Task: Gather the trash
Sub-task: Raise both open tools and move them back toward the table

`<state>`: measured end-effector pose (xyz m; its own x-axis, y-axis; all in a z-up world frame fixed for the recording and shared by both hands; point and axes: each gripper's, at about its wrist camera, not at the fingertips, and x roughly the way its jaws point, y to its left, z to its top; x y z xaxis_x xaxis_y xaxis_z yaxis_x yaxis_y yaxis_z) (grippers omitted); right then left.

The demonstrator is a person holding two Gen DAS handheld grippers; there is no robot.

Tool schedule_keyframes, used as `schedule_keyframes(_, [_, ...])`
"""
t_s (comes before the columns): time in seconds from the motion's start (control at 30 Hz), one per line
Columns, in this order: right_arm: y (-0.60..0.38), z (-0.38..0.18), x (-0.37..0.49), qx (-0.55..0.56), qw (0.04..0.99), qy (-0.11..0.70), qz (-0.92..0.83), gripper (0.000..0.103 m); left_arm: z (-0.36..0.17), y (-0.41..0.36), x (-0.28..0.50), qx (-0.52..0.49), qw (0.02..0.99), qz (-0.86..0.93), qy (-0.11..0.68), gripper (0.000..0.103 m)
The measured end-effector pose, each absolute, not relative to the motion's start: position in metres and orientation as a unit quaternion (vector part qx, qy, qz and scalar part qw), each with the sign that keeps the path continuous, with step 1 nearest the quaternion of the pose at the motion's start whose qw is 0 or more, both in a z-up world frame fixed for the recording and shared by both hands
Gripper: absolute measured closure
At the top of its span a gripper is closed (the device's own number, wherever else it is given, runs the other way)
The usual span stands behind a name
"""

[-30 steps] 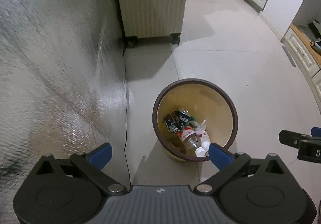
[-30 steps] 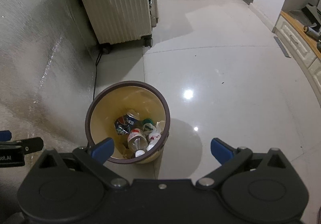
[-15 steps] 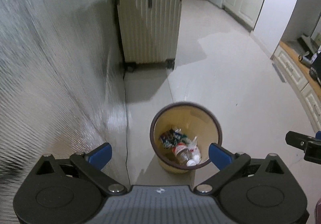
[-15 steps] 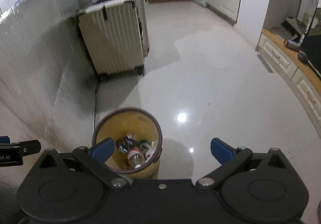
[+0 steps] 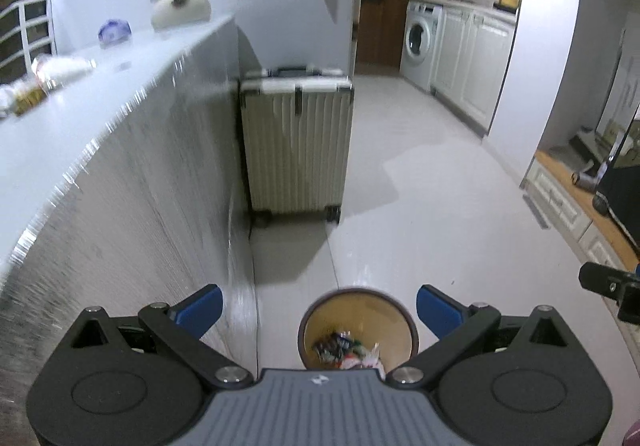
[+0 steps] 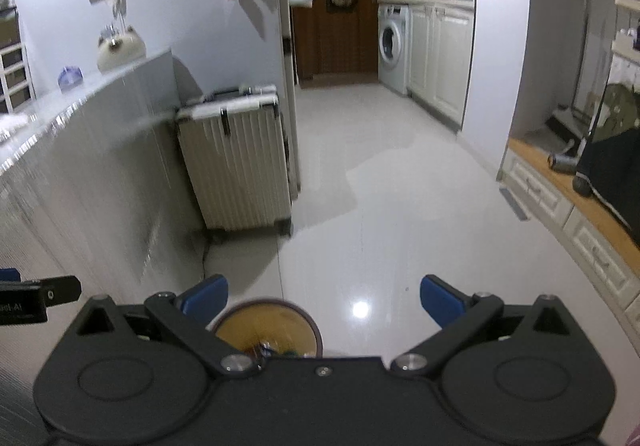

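A yellow trash bin with a brown rim stands on the floor far below, holding cans, a bottle and wrappers. It also shows in the right wrist view, partly hidden by the gripper body. My left gripper is open and empty, high above the bin. My right gripper is open and empty, up and to the right of the bin. More trash, a plastic bottle and wrappers, lies on the grey countertop at the left.
A cream suitcase stands on the floor against the counter's end. A cat-shaped ornament and a purple object sit on the counter. A washing machine and white cabinets line the far right.
Both grippers have risen and tilted up. The bin shrank and slid to the bottom of both views; the countertop and kitchen came into sight. Both stayed open.
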<state>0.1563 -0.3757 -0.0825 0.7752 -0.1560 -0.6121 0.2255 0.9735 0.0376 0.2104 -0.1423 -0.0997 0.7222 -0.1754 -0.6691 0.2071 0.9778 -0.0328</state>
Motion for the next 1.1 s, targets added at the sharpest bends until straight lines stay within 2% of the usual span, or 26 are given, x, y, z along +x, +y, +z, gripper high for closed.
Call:
schedule_keyframes(0.6, [-0.329, 0.010, 0.128, 0.037, 0.972, 0.219, -0.074, 0.000, 0.013, -0.093, 0.155, 0.010, 0.971, -0.091, 0.221, 0.000])
schedule_keyframes(1.1, [-0.228, 0.074, 0.155, 0.003, 0.986, 0.166, 0.016, 0.000, 0.074, 0.004, 0.142, 0.004, 0.987, -0.012, 0.160, 0.000])
